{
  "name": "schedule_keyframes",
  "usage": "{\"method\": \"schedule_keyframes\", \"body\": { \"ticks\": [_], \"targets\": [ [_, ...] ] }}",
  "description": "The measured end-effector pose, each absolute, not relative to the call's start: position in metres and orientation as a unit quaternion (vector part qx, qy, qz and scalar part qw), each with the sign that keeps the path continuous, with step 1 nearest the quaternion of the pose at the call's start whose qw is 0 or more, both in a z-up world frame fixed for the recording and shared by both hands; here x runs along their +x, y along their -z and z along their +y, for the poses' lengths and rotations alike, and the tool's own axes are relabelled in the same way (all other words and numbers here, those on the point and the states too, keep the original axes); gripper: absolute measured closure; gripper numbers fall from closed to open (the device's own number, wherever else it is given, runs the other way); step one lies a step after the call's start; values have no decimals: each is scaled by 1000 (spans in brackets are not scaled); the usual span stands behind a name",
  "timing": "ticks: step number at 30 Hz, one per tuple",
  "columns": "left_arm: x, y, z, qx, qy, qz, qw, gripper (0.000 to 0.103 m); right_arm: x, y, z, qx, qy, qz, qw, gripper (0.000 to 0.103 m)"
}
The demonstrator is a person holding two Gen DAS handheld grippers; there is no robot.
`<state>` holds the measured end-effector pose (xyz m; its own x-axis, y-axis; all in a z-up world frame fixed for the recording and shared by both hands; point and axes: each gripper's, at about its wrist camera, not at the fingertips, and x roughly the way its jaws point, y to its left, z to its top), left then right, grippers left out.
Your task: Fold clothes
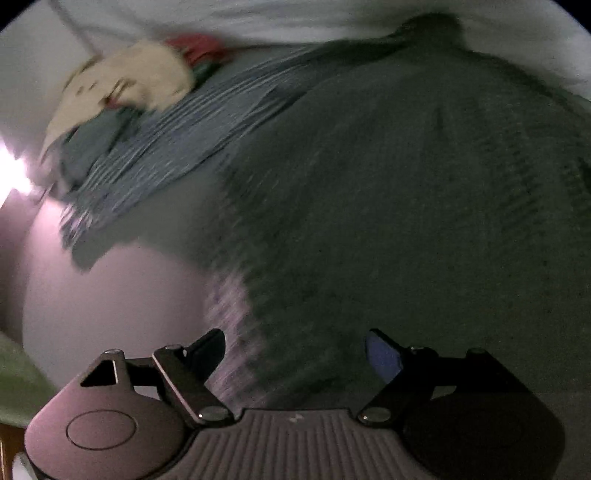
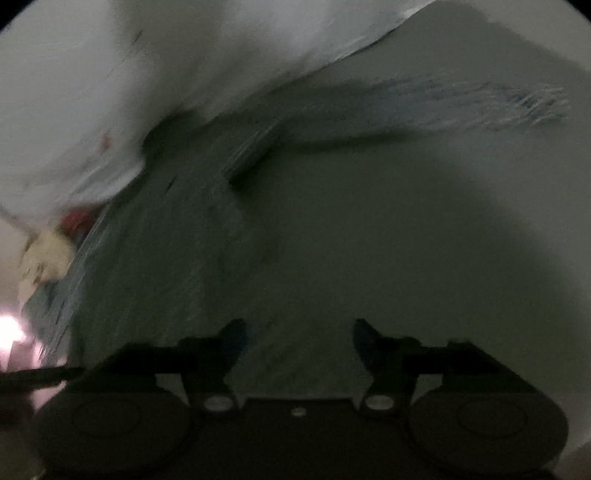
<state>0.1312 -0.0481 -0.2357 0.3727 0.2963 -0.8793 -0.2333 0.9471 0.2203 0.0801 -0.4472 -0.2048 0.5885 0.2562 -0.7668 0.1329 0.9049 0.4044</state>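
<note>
Dark grey garment (image 1: 388, 203): knitted or ribbed cloth, spread flat on a pale surface (image 1: 110, 295) that may be a bed or a counter; which one cannot be told. It fills the middle and right of the left wrist view, its lower edge lying directly ahead of and under the left tongs (image 1: 295, 354), which stand spread with nothing between the fingers. In the right wrist view the same dark garment (image 2: 177, 258) lies ahead and to the left of the right tongs (image 2: 299, 343), also spread and empty, over the pale surface (image 2: 406, 240). Blue striped garment (image 1: 177, 147): beside the dark one, on its far left side, partly overlapped. Cream cloth (image 1: 133, 81) and red item (image 1: 199, 48): heaped beyond the striped garment. White fabric (image 1: 332, 18): along the far edge. Both views blurred and dim.
</note>
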Motion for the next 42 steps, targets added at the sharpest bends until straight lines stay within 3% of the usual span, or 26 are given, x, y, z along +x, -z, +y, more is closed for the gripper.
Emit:
{"method": "schedule_keyframes", "body": {
  "ticks": [7, 9, 10, 11, 12, 13, 14, 21, 24, 28, 31, 33, 34, 35, 38, 42],
  "targets": [
    [102, 253, -38, 60, -132, 505, 851, 19, 73, 203, -390, 63, 19, 469, 881, 35],
    [101, 254, -38, 73, -136, 487, 859, 18, 73, 211, -380, 23, 31, 475, 879, 47],
    [100, 254, -35, 71, -141, 480, 863, 23, 72, 215, -377, 9, 34, 475, 879, 66],
    [98, 253, -31, 68, -147, 473, 866, 44, 70, 215, -374, 9, 31, 471, 881, 86],
    [97, 252, -24, 56, -154, 468, 868, 61, 69, 212, -373, 15, 30, 470, 882, 97],
    [95, 250, -15, 37, -167, 469, 867, 98, 68, 208, -371, 21, 34, 467, 883, 101],
    [92, 247, -3, 10, -184, 468, 864, 100, 66, 201, -370, 29, 36, 461, 886, 101],
    [39, 200, 105, -326, -191, 416, 827, 100, 17, 120, -384, 131, 48, 398, 907, 102],
    [29, 200, 115, -322, -205, 428, 819, 98, 1, 110, -390, 147, 65, 407, 899, 102],
    [28, 236, 127, -320, -255, 499, 764, 93, 9, 162, -391, 105, 116, 491, 857, 101],
    [14, 235, 135, -333, -262, 490, 762, 87, 10, 182, -385, 67, 133, 525, 838, 99],
    [10, 228, 138, -305, -277, 486, 771, 82, 8, 181, -381, 54, 138, 523, 839, 89],
    [10, 225, 138, -293, -280, 484, 776, 79, 8, 178, -379, 47, 139, 517, 844, 75],
    [10, 221, 138, -281, -281, 480, 782, 74, 7, 174, -377, 36, 140, 506, 850, 70],
    [11, 212, 135, -265, -250, 467, 806, 62, 13, 164, -368, 23, 121, 477, 870, 70],
    [29, 207, 108, -201, -239, 463, 830, 55, 30, 168, -353, 21, 66, 474, 878, 70]
  ]
}}
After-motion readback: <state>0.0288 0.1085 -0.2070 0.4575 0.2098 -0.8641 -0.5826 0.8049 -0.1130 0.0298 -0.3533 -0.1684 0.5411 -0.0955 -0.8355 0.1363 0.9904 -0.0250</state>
